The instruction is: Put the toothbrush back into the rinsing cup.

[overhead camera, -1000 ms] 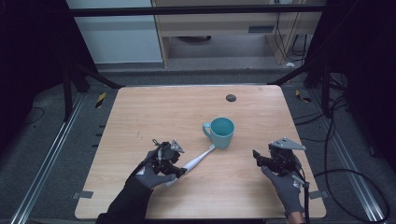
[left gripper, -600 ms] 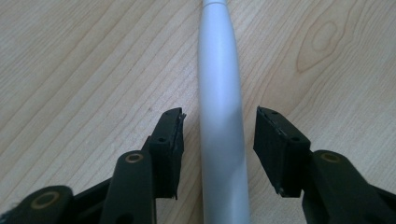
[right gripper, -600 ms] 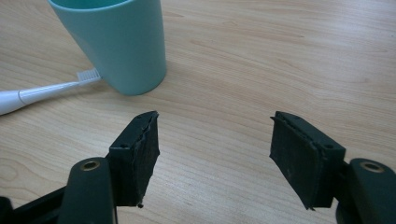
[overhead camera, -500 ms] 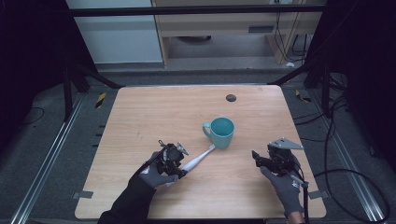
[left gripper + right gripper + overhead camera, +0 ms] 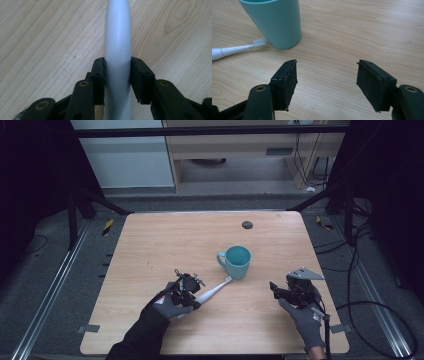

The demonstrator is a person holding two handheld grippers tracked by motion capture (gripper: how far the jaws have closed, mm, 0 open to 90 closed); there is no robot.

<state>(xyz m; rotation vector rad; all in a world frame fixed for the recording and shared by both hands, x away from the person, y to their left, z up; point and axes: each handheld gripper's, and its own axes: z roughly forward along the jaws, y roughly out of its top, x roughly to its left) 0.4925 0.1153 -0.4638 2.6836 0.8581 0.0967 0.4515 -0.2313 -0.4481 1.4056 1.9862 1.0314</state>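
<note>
A white electric toothbrush (image 5: 216,289) lies on the wooden table (image 5: 165,240), its bristle end against the foot of a teal mug (image 5: 237,261). My left gripper (image 5: 196,295) has just been closing its jaws around the handle. In the left gripper view both pads press the sides of the toothbrush (image 5: 117,37), so the left gripper (image 5: 117,75) is shut on it. My right gripper (image 5: 274,289) rests to the right of the mug, open with nothing between its jaws. The right gripper (image 5: 327,82) looks toward the mug (image 5: 274,22) and the brush head (image 5: 259,41).
A small dark round object (image 5: 247,225) sits near the table's far edge. Bare wood stretches across the left and far parts of the table. Beyond the table edges are a dark floor, metal rails and cables.
The left gripper's jaws have closed in on the toothbrush handle, with the hand shifting slightly toward it. The right hand, the mug and the toothbrush have stayed put.
</note>
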